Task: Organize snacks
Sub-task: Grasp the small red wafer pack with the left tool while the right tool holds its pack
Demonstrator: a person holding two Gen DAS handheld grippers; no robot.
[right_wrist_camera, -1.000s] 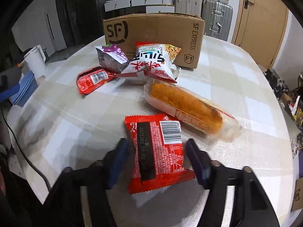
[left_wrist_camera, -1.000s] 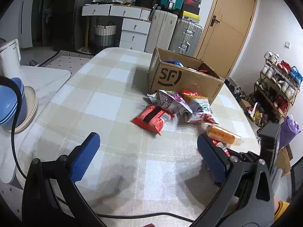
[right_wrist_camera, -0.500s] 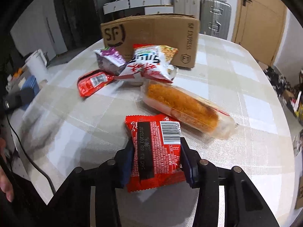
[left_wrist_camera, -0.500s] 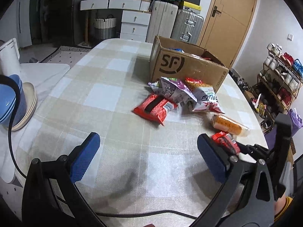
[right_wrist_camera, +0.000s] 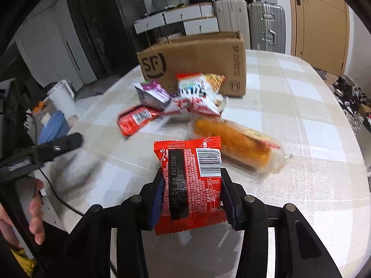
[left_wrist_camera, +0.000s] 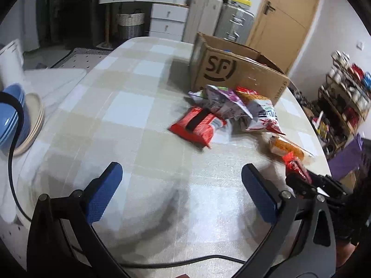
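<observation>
Right tongs (right_wrist_camera: 191, 190): clenched on the red snack packet (right_wrist_camera: 190, 185), which is held just above the bench (right_wrist_camera: 301, 139).
Left tongs (left_wrist_camera: 180, 190): spread wide, nothing held, hovering over the checked bench.
Snack pile (right_wrist_camera: 185, 97): a purple bag, a white-red bag and a second red packet (left_wrist_camera: 197, 127) are heaped against the SF cardboard box (right_wrist_camera: 197, 58).
Orange roll (right_wrist_camera: 236, 146): lies just beyond the held packet.

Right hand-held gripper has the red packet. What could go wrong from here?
1. The right hand-held gripper pinches the soft red packet at its sides only; it may slip or crumple.
2. The purple bag and noodle bag lean against the cardboard box; a low approach could knock them.
</observation>
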